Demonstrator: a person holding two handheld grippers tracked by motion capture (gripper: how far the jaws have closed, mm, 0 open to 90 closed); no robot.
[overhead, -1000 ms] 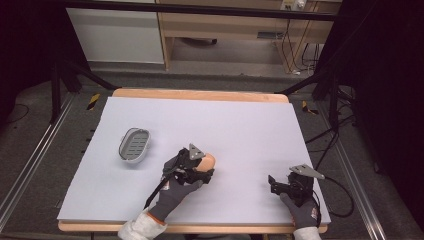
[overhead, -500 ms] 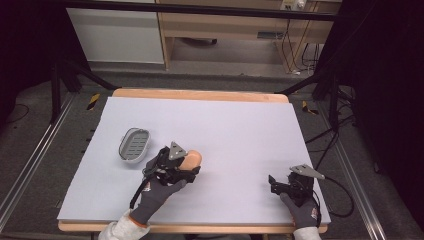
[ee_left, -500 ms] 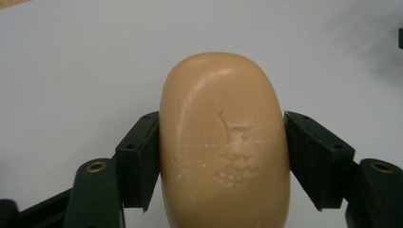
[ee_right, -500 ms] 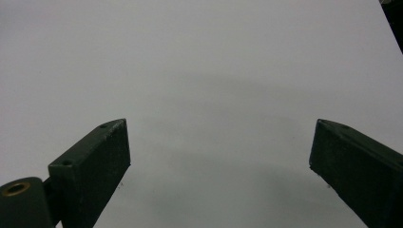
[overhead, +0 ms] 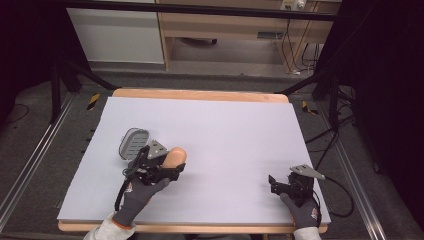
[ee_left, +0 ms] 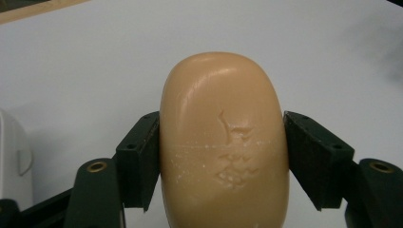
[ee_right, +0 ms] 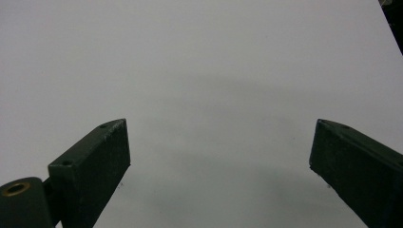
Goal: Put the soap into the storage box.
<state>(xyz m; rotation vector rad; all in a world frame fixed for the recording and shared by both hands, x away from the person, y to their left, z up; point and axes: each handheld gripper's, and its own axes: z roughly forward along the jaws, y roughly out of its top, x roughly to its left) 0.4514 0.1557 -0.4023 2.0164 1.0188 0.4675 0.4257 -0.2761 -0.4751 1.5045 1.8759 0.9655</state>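
Note:
A tan oval bar of soap [ee_left: 223, 142] sits between the two black jaws of my left gripper [ee_left: 221, 152], which press on its sides. From above, the left gripper [overhead: 167, 162] holds the soap [overhead: 176, 156] just off the white table cover, right beside a grey soap dish [overhead: 134, 143] with a slotted inside. That dish's white edge [ee_left: 12, 156] shows at the left of the left gripper view. Near the table's front right corner my right gripper [overhead: 274, 182] rests with its jaws wide apart and only bare cover between them [ee_right: 218, 156].
The white cover [overhead: 225, 130] lies over a wooden table whose far edge [overhead: 200, 94] shows. Cables trail off the right side. Metal rails run along both sides on the floor, and a cabinet stands behind.
My left gripper has carried the soap to the left, from mid-table to right beside the soap dish. The right gripper has stayed put.

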